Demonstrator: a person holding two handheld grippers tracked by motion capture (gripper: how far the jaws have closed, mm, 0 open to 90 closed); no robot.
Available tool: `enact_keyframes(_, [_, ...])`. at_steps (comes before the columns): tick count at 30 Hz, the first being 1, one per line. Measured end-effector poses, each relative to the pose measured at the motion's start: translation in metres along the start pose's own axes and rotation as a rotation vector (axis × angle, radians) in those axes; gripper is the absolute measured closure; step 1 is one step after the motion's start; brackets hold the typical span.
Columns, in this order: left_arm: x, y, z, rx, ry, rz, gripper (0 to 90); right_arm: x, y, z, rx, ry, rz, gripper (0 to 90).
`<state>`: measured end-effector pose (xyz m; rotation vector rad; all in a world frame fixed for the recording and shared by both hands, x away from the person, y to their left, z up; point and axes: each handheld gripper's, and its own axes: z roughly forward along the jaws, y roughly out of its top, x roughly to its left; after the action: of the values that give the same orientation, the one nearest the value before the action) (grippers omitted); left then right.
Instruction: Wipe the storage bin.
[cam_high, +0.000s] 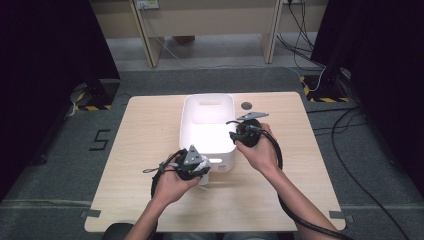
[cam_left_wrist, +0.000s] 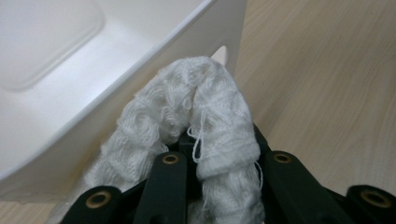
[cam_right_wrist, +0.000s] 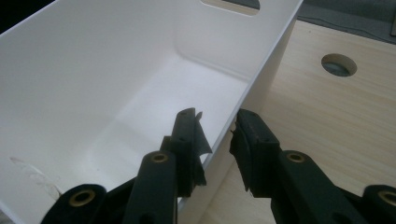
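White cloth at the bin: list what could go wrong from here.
1. The left hand-held gripper pinches only a fold of the white knitted cloth, which sits outside the white plastic bin at its near corner; it may catch on the rim or slip out when lifted over.
2. The right hand-held gripper straddles the bin's side wall, so a pull could slide or tip the empty bin.
3. A loose thread could snag on the jaws.

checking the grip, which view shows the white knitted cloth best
The left gripper view: the white knitted cloth sits close up, folded and pinched in the left claw beside the white plastic bin. In the high view it is just a small white patch under that hand.
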<state>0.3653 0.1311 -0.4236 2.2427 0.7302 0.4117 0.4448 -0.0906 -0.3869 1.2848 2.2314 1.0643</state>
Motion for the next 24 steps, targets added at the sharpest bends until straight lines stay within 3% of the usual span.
enact_keyframes(8, [-0.002,-0.002,0.004,0.016,0.008,0.018,76.5,0.000,0.000,0.000,-0.001,0.001,0.000,70.1])
enact_keyframes(15, [-0.003,-0.005,0.007,0.004,0.002,0.010,76.5,0.000,0.000,0.000,-0.002,0.001,-0.002,70.0])
enact_keyframes(24, [-0.003,-0.009,0.012,0.043,-0.013,0.017,76.6,0.000,0.000,0.000,0.000,0.004,0.002,69.9])
